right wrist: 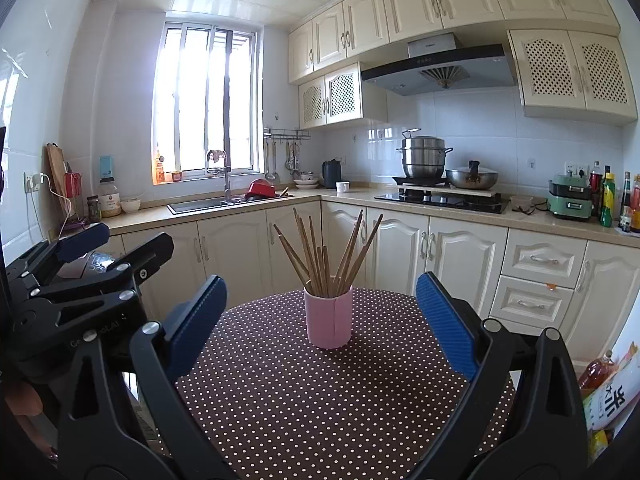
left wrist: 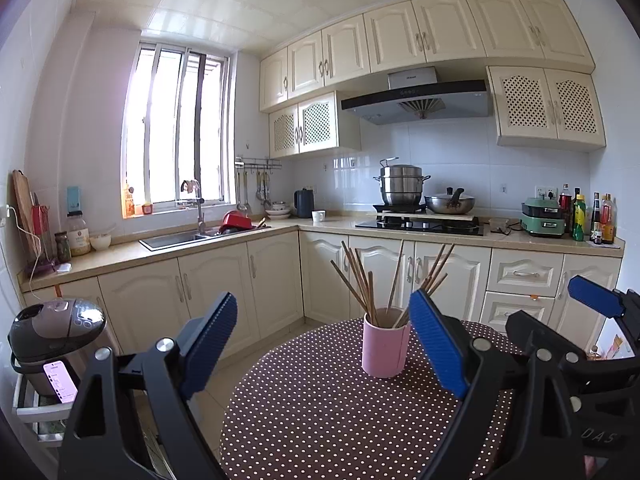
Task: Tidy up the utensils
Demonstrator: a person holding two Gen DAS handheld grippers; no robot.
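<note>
Right wrist view: the pink cup (right wrist: 329, 322) of chopsticks (right wrist: 326, 258) stands upright at frame centre on the dotted tabletop (right wrist: 320, 400). The right hand-held gripper (right wrist: 320, 324) gapes wide, empty. The left hand-held gripper (left wrist: 320, 340) likewise spreads wide, holding nothing.

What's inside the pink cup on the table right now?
The pink cup holds a bundle of wooden chopsticks, standing and fanned out above the rim. Their lower ends and the cup's bottom are hidden by its wall, so anything else inside cannot be seen.
</note>
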